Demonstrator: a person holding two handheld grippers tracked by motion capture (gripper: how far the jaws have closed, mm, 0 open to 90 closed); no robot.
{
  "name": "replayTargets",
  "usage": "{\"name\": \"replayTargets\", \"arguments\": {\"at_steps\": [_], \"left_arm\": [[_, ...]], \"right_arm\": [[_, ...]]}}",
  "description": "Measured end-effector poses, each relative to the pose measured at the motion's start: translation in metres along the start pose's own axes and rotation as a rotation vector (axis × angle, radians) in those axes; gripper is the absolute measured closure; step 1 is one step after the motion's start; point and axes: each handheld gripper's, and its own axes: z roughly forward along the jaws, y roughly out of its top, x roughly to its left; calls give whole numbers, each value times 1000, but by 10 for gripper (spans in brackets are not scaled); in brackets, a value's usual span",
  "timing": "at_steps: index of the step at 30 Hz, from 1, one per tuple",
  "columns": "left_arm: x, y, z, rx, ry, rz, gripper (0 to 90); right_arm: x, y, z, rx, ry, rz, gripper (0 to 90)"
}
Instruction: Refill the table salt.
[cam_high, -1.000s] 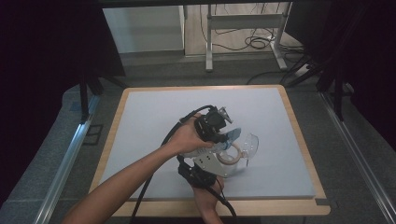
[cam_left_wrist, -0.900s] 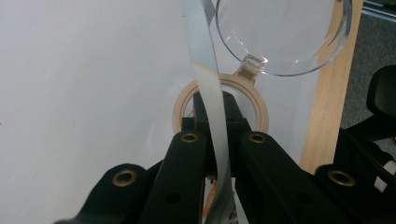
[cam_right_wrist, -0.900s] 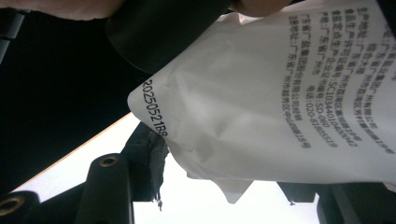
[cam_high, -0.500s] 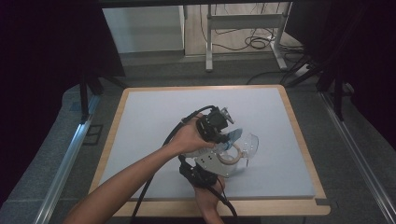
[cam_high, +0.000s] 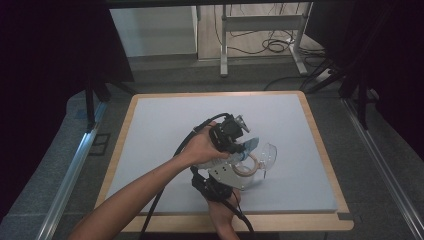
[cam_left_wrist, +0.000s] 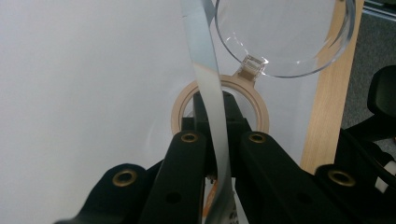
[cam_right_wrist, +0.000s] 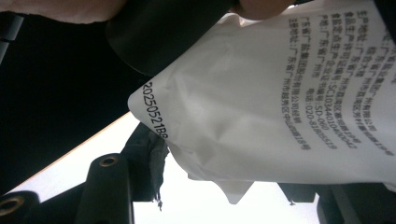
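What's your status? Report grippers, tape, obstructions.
Left gripper shut on tape strip, tape roll just beyond. Right gripper under white printed packet, grip unclear. Clear lid beside roll.

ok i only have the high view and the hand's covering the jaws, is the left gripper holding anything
observer: yes, the left gripper is shut on a pale strip that rises up between its jaws.
operator: what's just past it
observer: a wooden ring, with a clear round lid beyond it.
operator: and the right one
observer: a white printed bag hangs across the right gripper; I can't tell whether its jaws grip it.
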Motion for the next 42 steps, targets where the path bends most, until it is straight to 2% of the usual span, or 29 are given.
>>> {"name": "replayTargets", "arguments": {"at_steps": [42], "left_arm": [[-2, 6, 0, 26, 18, 20, 900]], "right_arm": [[0, 3, 0, -19, -7, 22, 422]]}}
